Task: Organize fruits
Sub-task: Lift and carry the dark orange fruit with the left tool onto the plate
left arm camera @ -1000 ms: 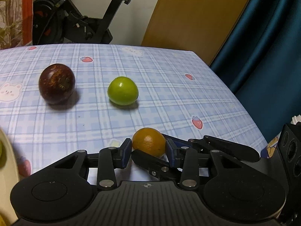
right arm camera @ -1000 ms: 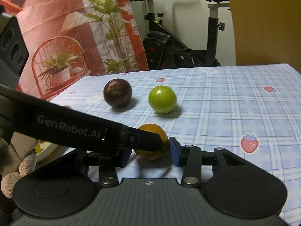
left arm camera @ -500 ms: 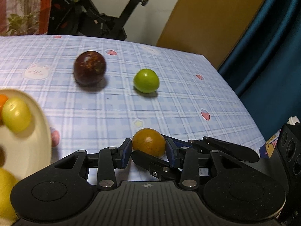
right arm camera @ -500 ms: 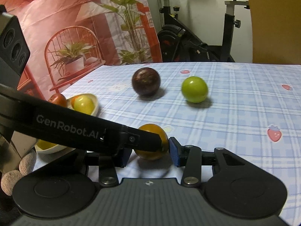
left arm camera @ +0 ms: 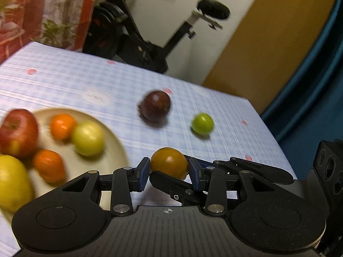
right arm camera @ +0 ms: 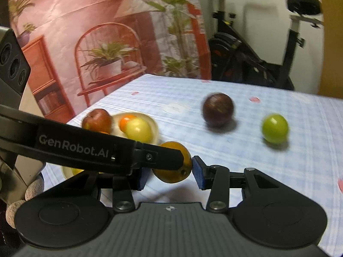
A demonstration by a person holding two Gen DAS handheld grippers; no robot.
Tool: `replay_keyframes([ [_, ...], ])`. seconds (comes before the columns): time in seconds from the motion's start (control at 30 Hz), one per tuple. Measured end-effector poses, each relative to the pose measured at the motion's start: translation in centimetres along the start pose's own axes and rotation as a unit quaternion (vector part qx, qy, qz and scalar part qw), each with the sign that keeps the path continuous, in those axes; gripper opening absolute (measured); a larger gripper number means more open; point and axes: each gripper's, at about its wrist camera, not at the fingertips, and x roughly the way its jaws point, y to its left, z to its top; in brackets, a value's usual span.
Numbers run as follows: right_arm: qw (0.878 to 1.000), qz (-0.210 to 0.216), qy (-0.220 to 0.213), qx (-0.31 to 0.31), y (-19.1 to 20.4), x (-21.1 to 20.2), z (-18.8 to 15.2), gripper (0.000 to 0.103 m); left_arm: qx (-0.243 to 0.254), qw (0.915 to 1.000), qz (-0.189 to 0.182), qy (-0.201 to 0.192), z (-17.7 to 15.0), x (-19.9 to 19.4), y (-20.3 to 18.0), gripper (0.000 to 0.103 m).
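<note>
An orange-brown round fruit (left arm camera: 169,162) sits between the pads of both grippers at once. My left gripper (left arm camera: 169,172) and my right gripper (right arm camera: 169,174) are both shut on it and hold it above the table; the left gripper's arm crosses the right wrist view in front of the fruit (right arm camera: 173,171). A cream plate (left arm camera: 115,150) to the left holds a red apple (left arm camera: 18,132), two oranges, a yellow-green fruit (left arm camera: 88,138) and a lemon (left arm camera: 12,182). A dark purple fruit (left arm camera: 154,106) and a green fruit (left arm camera: 202,123) lie on the table.
The table has a blue checked cloth (left arm camera: 64,85) with strawberry prints. An exercise bike (left arm camera: 150,36) stands behind the far edge, a printed curtain (right arm camera: 85,32) at the left and a blue curtain (left arm camera: 310,85) past the right edge.
Both grippers carried the orange-brown fruit leftward and up. The plate with its fruits has come fully into view at the left. The purple and green fruits stayed in place.
</note>
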Motion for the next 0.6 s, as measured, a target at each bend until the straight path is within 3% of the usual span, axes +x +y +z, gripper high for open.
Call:
replay_keyframes([
  [0.33, 0.998, 0.030, 0.026, -0.049, 3.6, 6.3, 3.0, 0.045, -0.045, 0.9986, 0.028, -0.002, 2.2, -0.4, 5.7, 0.041],
  [0.6, 0.996, 0.033, 0.056, -0.054, 3.8, 7.7, 2.5, 0.045, -0.050, 0.9984, 0.027, 0.005, 1.7, 0.2, 6.3, 0.040],
])
